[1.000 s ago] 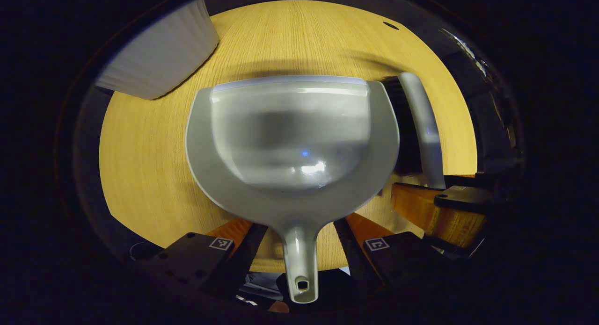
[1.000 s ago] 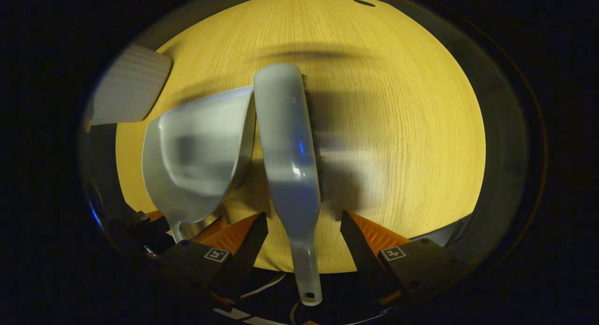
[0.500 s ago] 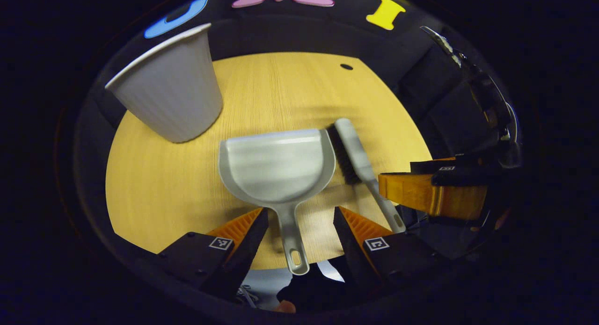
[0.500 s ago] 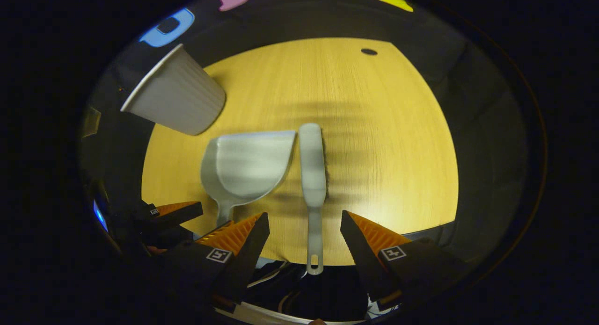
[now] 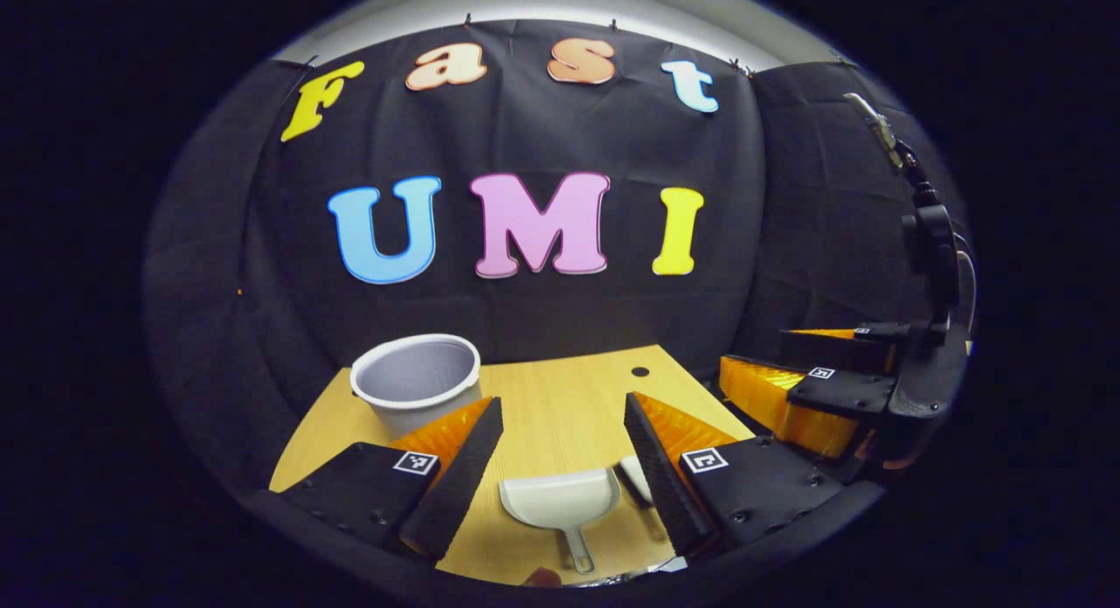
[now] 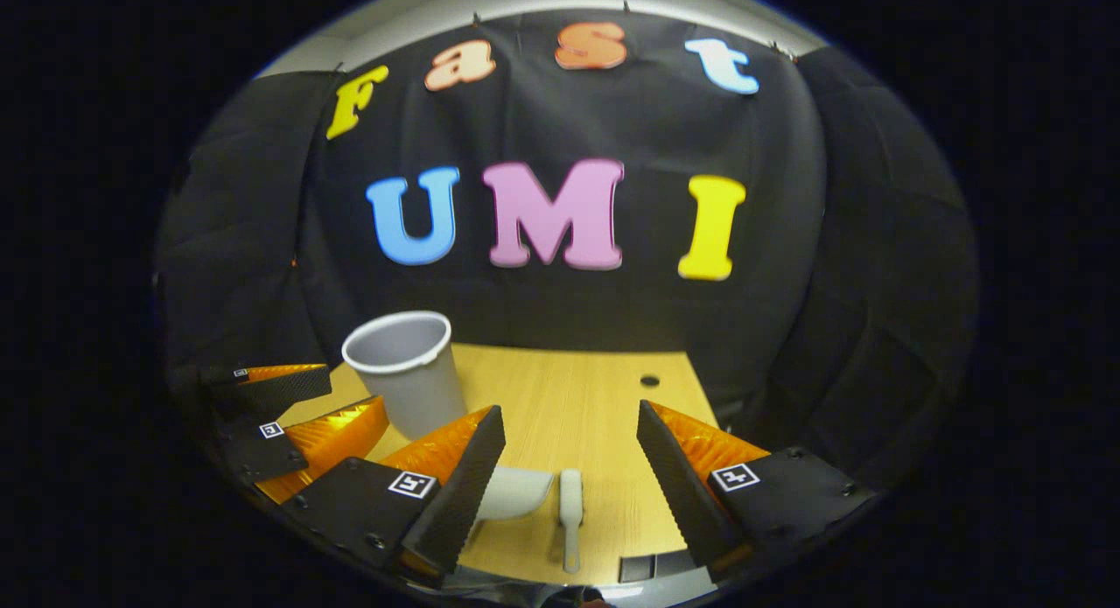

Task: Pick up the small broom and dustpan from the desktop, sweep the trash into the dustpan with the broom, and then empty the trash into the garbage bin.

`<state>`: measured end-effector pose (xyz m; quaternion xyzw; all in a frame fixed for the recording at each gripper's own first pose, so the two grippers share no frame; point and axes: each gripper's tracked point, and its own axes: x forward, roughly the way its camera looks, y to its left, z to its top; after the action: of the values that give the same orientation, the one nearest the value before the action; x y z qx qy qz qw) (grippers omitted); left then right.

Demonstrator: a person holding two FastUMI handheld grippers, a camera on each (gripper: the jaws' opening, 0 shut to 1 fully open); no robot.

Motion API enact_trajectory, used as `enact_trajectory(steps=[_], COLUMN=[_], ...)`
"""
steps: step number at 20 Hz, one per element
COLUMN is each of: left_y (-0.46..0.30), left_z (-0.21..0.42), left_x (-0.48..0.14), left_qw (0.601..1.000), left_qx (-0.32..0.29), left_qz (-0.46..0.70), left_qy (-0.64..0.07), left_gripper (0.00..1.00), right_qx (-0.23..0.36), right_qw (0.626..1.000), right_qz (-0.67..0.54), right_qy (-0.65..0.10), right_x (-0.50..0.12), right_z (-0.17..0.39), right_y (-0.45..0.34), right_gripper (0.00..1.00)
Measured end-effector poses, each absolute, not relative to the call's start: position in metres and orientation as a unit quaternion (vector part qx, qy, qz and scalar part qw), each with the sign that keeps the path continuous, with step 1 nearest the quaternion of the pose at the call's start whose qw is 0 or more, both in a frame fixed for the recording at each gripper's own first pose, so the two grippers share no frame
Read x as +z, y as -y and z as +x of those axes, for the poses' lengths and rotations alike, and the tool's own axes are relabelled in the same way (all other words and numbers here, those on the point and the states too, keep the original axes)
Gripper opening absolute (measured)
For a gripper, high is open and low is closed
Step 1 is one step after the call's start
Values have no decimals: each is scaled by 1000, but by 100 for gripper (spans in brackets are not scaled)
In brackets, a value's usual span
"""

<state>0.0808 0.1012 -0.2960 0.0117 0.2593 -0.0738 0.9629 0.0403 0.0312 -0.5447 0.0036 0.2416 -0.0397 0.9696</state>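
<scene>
The pale grey dustpan (image 5: 560, 501) lies flat on the wooden desktop (image 5: 560, 398) at the lower middle of the left gripper view, its wide mouth toward the back wall and its slim handle, with a hanging hole at the end, pointing to the bottom of the frame. The small broom (image 6: 570, 512), grey with a narrow handle, lies just beside the dustpan's right edge at the lower middle of the right gripper view. The garbage bin (image 6: 407, 372), a pale ribbed tub, stands upright and open at the desktop's far left, left of centre in both views.
</scene>
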Motion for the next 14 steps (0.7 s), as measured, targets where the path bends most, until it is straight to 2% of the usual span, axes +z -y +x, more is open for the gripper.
enact_trajectory(steps=[4,8,9,10,14], left_y=[-124,-139,-145,-145,-143], left_z=[76,81,79,77,68], left_x=[-294,-273,-269,-266,-254], left_qw=[978,993,995,995,995], left_qx=[-45,3,14,25,53], left_qz=[-51,-42,-33,-23,-6], left_qy=[-197,-106,-95,-92,-88], left_gripper=[84,81,81,81,81], right_qx=[-31,-18,-15,-6,32], right_qw=[992,999,999,999,999], right_qz=[-30,-27,-35,-37,-14], right_qy=[-118,-42,-31,-26,-29], right_x=[-530,-532,-537,-544,-540], right_z=[52,57,59,61,58], right_y=[-31,-26,-26,-27,-27], right_gripper=[98,99,99,95,96])
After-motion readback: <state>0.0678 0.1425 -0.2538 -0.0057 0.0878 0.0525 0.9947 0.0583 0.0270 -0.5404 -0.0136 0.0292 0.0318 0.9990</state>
